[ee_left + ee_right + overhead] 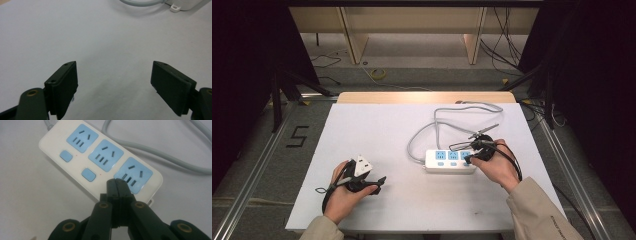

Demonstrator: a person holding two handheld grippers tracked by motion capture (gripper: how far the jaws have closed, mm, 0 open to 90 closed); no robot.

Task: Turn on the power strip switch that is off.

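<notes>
While the right hand [498,165] is hovering at the right end of the power strip [450,161], the right gripper [470,159] is sitting with its jaws pressed together, nothing between them. From the right gripper view, the closed tip [117,185] is lying over the strip's near edge, right beside the third blue socket [133,174] and about where a third switch would line up; whether it is actually touching the white casing [53,145] is not something I can tell. Two blue switches [89,174] are showing in front of the first two sockets.

Power strip is lying flat on the white table [377,130], right of centre, sockets facing up. Its grey cable [437,125] is leaving the left end, looping toward the far edge and curling back near the right hand. A beige sleeve [539,212] is covering the right forearm.

Left hand [347,192] is resting at the near-left of the table, well apart from the strip, gripping the left gripper [379,182] with a grey three-cornered plate [363,165] on top. Left gripper view: jaws are standing wide apart, pads [65,85] facing each other over bare table surface [105,45], holding nothing. Strip's corner with a mounting tab [175,8] and a bend of cable [140,2] are showing at the top of that view.
</notes>
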